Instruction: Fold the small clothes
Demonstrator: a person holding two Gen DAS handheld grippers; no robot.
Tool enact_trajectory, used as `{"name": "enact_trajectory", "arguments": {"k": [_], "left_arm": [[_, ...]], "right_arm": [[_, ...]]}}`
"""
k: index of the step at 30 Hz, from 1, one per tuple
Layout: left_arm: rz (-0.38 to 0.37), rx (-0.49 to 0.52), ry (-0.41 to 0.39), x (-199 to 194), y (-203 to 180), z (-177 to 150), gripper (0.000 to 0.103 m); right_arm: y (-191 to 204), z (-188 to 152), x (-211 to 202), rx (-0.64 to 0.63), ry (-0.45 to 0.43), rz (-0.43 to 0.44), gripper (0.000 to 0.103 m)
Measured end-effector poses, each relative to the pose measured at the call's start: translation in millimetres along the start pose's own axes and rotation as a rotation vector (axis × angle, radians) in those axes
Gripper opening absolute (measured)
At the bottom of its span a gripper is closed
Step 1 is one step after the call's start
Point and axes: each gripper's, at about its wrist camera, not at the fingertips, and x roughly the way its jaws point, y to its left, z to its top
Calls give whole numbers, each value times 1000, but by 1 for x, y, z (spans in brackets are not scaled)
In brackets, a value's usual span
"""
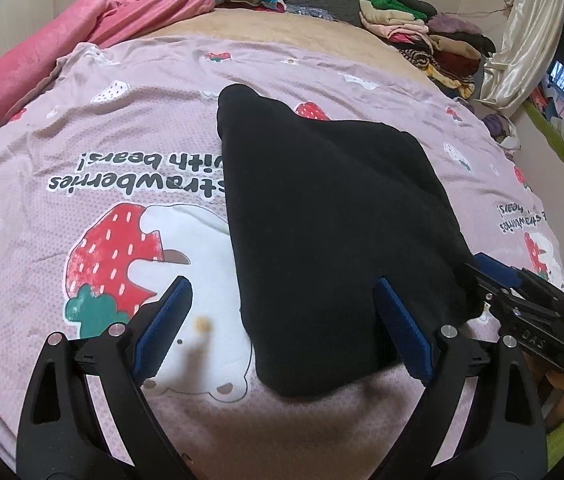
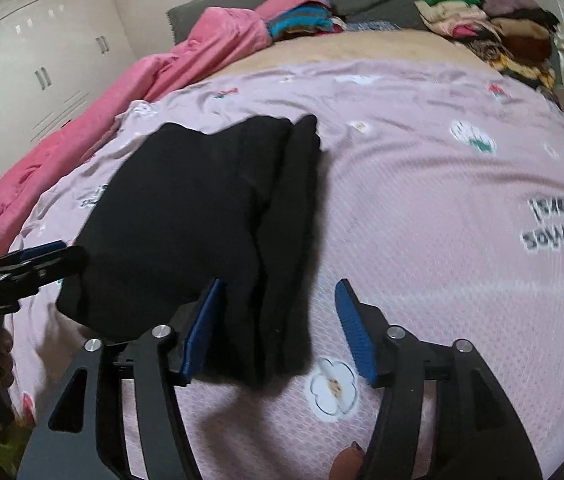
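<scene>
A folded black garment lies on the pink strawberry-print sheet covering the bed. My left hand-held gripper and right hand-held gripper hover over its near edge, jaws apart, apparently gripping nothing.

The folded black garment is lying on the pink strawberry-print sheet. The left gripper is standing open at 6 o'clock; the right gripper is showing at 4 o'clock.
</scene>
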Motion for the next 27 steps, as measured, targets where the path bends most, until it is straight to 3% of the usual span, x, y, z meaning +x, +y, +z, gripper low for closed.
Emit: {"name": "enact_trajectory", "arguments": {"k": [5, 6, 10, 12, 16, 27], "left_arm": [[-3, 11, -17, -11, -3, -8, 87], [-3, 12, -22, -13, -3, -10, 92], [-8, 23, -55, -30, -6, -15, 94], [-10, 32, -76, -41, -9, -19, 94], [-12, 45, -116, -61, -10, -27, 94], [-4, 56, -175, -100, -1, -62, 94]], "right_arm": [[9, -5, -24, -31, -73, -14, 65], [12, -6, -34, -37, -103, -29, 71], [20, -12, -65, -53, -186, -53, 90], [25, -17, -81, -72, -226, -65, 93], [32, -24, -104, -81, -267, -74, 98], [55, -43, -139, -132, -319, -90, 98]]}}
